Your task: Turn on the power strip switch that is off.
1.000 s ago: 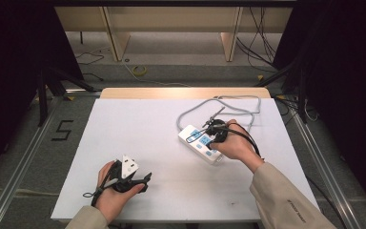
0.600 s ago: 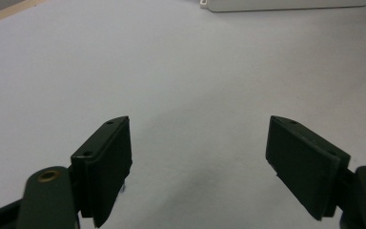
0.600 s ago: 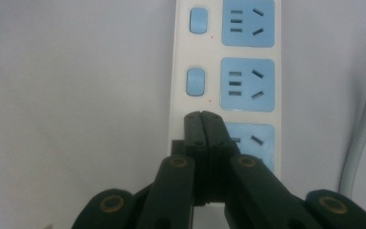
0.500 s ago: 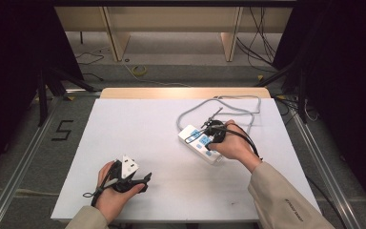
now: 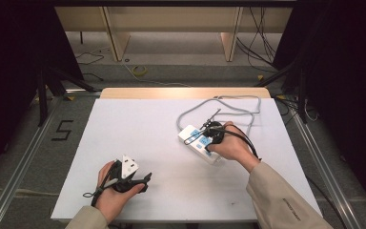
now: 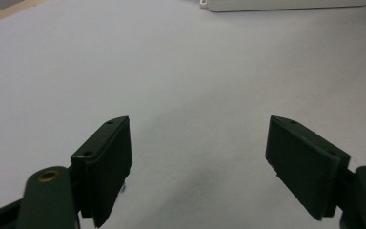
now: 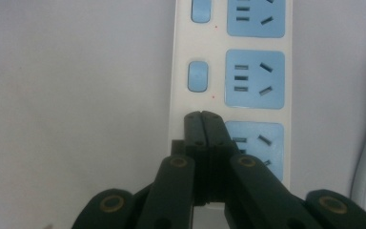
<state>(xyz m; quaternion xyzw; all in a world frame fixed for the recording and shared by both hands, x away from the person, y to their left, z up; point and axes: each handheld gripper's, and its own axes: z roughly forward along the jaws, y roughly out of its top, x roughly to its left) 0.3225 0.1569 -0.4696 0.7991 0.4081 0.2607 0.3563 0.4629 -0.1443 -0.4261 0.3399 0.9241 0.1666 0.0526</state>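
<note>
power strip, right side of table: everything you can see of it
The power strip is a white, plastic-looking bar lying flat and diagonally on the white table. It carries blue sockets, each with a blue rocker switch beside it. A grey cord loops behind it. The shut right tongs sit over its near end, at the switch column.

Right tongs (image 5: 213,131) shifted slightly over power strip (image 5: 196,139).
</note>
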